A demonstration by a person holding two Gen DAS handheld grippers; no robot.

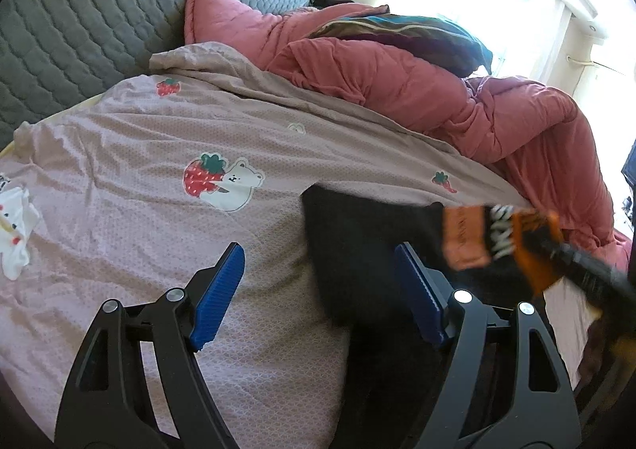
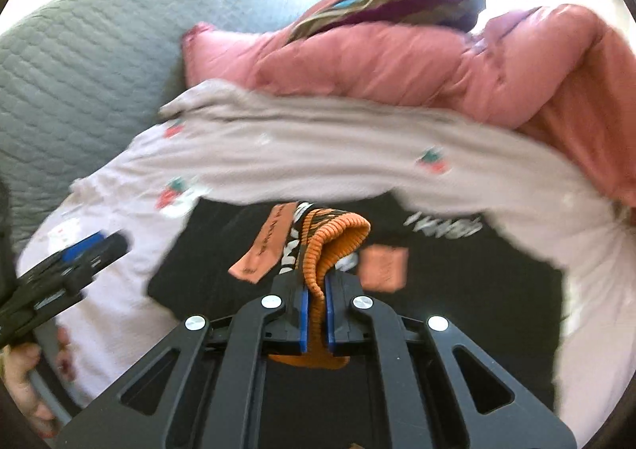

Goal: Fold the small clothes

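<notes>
A black garment lay spread on a pale pink bedsheet printed with strawberries and a white bear. The garment carried white lettering and an orange patch on its front. The right gripper had its two blue-padded jaws pressed tightly together on the garment's orange ribbed cuff, which bunched up between the pads and rose above them, lifted off the rest of the cloth. A loose orange label hung just beside the cuff. In the left wrist view the same black garment sat at the right side of the sheet, and the pinched orange cuff appeared blurred near the frame's right edge. The left gripper had its blue pads spread wide apart, holding nothing, with one pad over bare sheet and the other over the garment's near edge; whether it touched the cloth could not be told. In the right wrist view this left gripper showed at the far left, with a bare hand on its handle. A small white garment lay at the sheet's far left edge, well apart from the black one. Behind the sheet lay a rumpled red-pink quilt, a grey quilted pillow, and a dark striped cloth resting on the quilt.
</notes>
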